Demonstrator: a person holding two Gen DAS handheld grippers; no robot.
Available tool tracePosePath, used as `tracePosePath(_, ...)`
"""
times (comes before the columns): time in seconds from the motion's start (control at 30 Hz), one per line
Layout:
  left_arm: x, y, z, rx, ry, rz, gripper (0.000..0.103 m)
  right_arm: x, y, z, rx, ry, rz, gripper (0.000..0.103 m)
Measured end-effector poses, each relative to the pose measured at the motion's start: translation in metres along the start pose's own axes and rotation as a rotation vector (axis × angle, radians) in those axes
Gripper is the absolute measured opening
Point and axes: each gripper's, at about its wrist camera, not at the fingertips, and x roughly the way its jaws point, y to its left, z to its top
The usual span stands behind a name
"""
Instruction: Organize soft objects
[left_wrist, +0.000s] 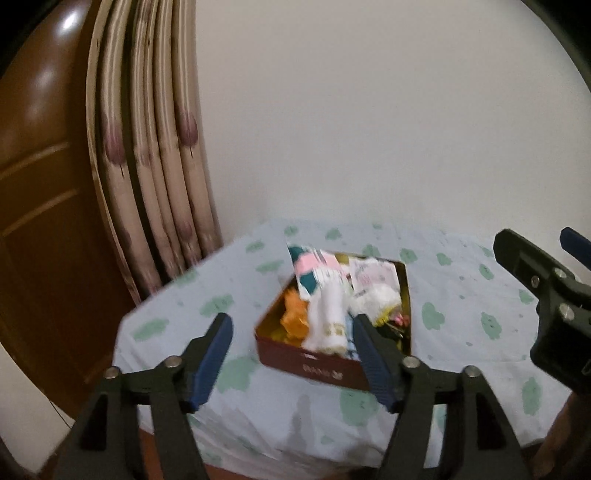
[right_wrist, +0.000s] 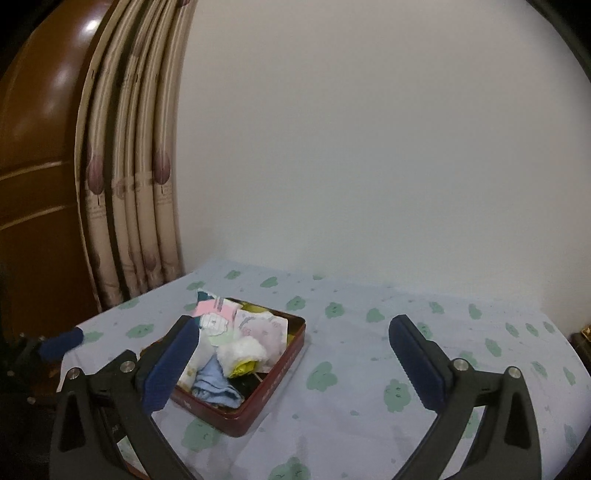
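Tin front wall: my left view shows pale lettering on the red tin (left_wrist: 321, 363), too blurred to read.
Tin side wall: same, unreadable.
Elsewhere: nothing legible.

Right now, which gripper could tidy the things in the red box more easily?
Probably the left gripper. Its open fingers frame the red box, which sits straight ahead of it. The right gripper, also open and empty, points at bare tablecloth with the box off to its left.
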Motion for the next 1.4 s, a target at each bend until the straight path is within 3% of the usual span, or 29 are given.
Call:
tracePosePath(0.1, -0.01, 0.007, 0.004, 0.003, -0.05, -0.013, 0.074, -0.009, 0.001, 0.001, 0.012, -0.019, -0.021, 0.102)
tracePosePath(0.53, -0.015, 0.02, 0.003, -0.042, -0.064, 0.012, 0.075, -0.025, 0.013, 0.002, -0.035, -0.038, -0.008, 0.102)
tracePosePath(1.4, -0.008, 0.024, -0.001, -0.07, -0.028, -0.01, 0.075, -0.025, 0.013, -0.002, -0.039, -0.035, -0.028, 0.102)
